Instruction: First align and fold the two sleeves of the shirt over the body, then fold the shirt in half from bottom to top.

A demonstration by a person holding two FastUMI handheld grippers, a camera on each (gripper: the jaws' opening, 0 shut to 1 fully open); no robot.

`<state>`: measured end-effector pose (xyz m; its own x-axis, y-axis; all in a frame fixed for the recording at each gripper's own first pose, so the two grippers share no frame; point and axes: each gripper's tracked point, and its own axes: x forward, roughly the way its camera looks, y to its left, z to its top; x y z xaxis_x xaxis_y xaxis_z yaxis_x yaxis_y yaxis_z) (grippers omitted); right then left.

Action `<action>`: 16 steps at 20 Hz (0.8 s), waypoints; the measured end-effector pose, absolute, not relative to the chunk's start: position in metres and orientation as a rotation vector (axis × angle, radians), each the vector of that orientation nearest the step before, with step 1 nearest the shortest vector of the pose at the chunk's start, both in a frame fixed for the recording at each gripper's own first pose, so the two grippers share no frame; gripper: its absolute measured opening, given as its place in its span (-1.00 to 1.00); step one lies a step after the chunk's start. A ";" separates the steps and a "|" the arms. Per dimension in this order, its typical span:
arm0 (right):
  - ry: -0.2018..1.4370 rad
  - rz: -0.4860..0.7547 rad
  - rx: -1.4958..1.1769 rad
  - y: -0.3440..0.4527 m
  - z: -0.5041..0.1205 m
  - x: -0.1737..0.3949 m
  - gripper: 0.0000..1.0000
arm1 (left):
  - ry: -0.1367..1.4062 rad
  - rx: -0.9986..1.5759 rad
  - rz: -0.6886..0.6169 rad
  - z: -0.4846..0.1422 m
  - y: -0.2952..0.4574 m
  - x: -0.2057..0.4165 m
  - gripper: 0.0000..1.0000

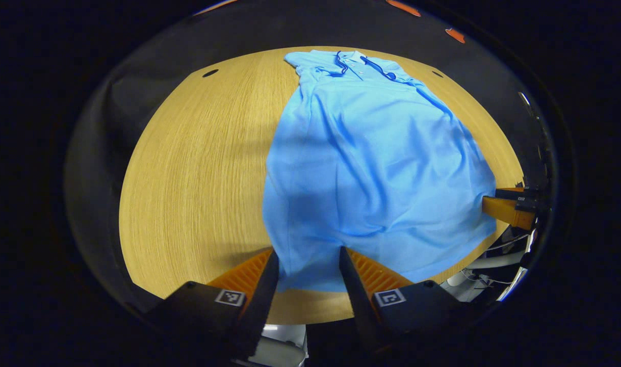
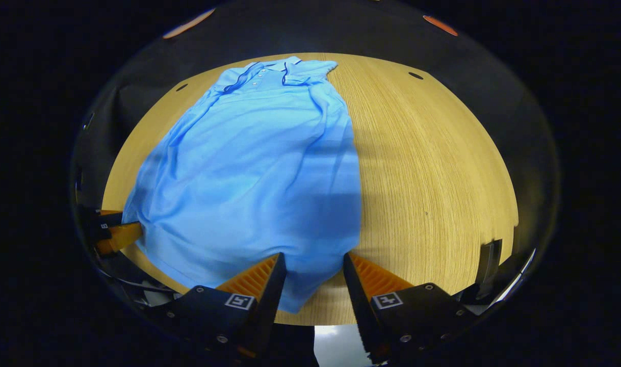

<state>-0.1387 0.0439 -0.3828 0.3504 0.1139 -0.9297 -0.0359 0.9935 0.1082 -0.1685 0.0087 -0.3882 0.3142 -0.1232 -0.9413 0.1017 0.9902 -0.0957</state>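
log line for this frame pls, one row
stage: bottom-to-top fold pending | shirt: flat on table, sleeves folded in | left gripper: open at hem corner | right gripper: open at other corner

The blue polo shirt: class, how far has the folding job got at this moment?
Done: both sleeves look tucked in over the blue polo shirt, collar far on the wooden table. In hand: left tongs and right tongs stand open around the two bottom hem corners. Left: close, then fold bottom to top.
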 end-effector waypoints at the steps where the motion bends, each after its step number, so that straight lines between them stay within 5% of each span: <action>1: 1.206 0.077 0.086 0.041 -0.383 -0.137 -0.05 | 1.235 -0.020 -0.152 -0.387 0.003 -0.166 0.15; 2: 1.203 0.051 0.107 0.038 -0.384 -0.135 -0.14 | 1.226 -0.020 -0.147 -0.386 -0.001 -0.167 -0.12; 3: 1.207 0.041 0.132 0.038 -0.384 -0.136 -0.73 | 1.231 -0.018 -0.141 -0.387 -0.003 -0.168 -0.64; 5: 1.212 0.036 0.200 0.037 -0.384 -0.137 -0.91 | 1.231 -0.071 -0.155 -0.389 -0.015 -0.166 -0.82; 16: 0.970 0.140 0.357 0.039 -0.302 -0.075 -0.99 | 0.969 -0.181 -0.105 -0.299 0.004 -0.094 -0.89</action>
<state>-0.0748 0.0391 -0.3025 0.5615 0.2739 -0.7809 0.0424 0.9329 0.3576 -0.0941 0.0038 -0.2987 0.5629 -0.1693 -0.8090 0.0078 0.9798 -0.1996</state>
